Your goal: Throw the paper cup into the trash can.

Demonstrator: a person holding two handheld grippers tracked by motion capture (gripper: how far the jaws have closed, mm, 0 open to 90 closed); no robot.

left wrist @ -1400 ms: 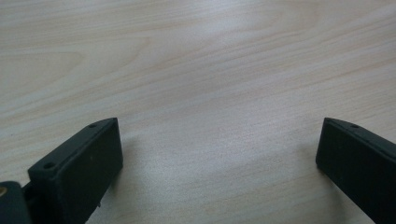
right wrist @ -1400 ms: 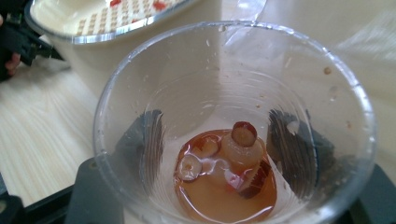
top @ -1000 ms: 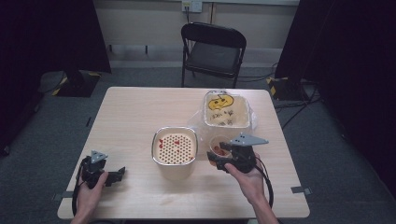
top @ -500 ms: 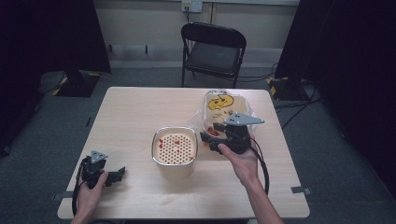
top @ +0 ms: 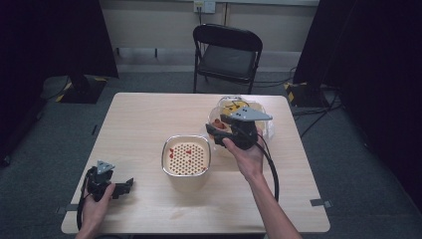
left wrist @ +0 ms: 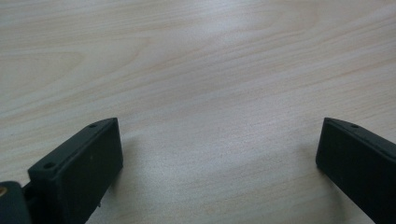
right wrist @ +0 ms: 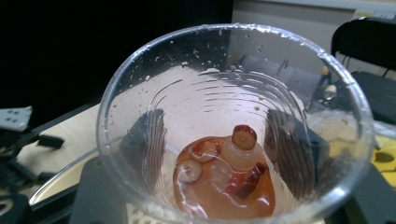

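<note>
In the right gripper view, a clear ribbed plastic cup (right wrist: pixel 233 135) is seen from above its rim, with an amber liquid and pieces of red and pale fruit (right wrist: pixel 224 177) pooled at its bottom. The two black jaws are made out through the cup's wall, one pressed against each side, so the cup is grasped by the right gripper (top: pixel 219 130); the jaws have just been closing a little upon it.

The high view gives what that close view cannot: the cup's place. It is held above the light wooden table (top: pixel 144 119), tipped on its side, just to the right of the cream square bowl with a perforated insert (top: pixel 186 155), and in front of the clear plastic tub with a yellow face label (top: pixel 239 107). A few red bits lie on the bowl's insert.

The left gripper (top: pixel 122 186) is seen resting near the table's front left corner, well apart from the cream bowl. In the left gripper view its jaws are spread wide over bare wood grain, with nothing between them.
</note>
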